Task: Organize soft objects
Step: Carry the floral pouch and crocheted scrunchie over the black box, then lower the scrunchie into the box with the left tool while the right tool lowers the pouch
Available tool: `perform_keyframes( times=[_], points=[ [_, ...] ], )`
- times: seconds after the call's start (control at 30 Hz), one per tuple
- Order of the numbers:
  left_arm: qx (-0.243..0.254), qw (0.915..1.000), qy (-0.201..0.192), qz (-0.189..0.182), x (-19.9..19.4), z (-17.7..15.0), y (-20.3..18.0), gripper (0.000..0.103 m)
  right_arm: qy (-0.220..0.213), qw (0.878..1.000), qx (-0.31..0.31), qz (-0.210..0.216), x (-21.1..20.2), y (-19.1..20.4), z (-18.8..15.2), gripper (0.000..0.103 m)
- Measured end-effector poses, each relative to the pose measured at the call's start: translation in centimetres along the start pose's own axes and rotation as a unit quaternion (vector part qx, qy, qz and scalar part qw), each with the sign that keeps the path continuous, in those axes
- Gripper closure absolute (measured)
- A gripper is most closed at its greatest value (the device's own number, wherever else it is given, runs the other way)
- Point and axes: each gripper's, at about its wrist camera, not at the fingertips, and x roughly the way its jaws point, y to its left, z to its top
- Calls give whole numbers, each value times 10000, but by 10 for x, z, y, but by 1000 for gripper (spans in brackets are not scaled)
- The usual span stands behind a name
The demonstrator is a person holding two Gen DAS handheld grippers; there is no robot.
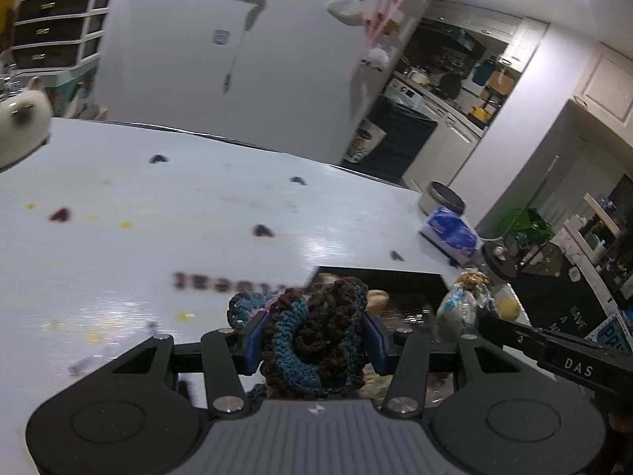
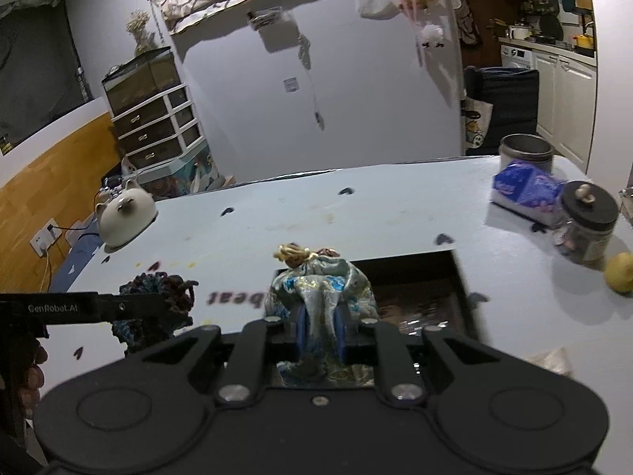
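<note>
We have both soft things in hand. Our left gripper (image 1: 314, 338) is clenched on the crocheted piece (image 1: 312, 340), a brown and teal bundle bulging out between the blue pads. Our right gripper (image 2: 320, 330) pinches the brocade pouch (image 2: 322, 289) by its lower folds, its knotted cord top standing upright.

Just beyond both grippers lies the dark tray (image 2: 419, 297), a shallow rectangle whose contents we cannot make out. We judge this the carrying step: both things are lifted and the tray looks the likely place for them. The next move calls for lowering each in turn over the tray before loosening the grip, keeping the two grippers apart.

Farther out the pale blue surface (image 2: 395, 213) carries a tissue pack (image 2: 522, 190), a lidded jar (image 2: 587, 221) and a lemon (image 2: 621, 271) to the right, and a cat-shaped kettle (image 2: 124, 213) far left. Behind stand a white wall, drawers and a kitchen.
</note>
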Motion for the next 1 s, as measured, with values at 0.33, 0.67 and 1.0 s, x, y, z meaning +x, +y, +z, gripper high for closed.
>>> perform_keyframes(
  times=[0.33, 0.67, 1.0],
  points=[
    [239, 9993, 161, -220, 42, -9, -71, 52, -69, 10000, -13, 13, -14, -65, 11, 87],
    [654, 9933, 746, -591, 93, -18, -121, 52, -49, 9999, -95, 50, -19, -97, 14, 87],
    [539, 9771, 1709, -1147, 150, -38, -131, 52, 498, 9927, -1002, 450, 23, -87, 31, 87]
  ],
)
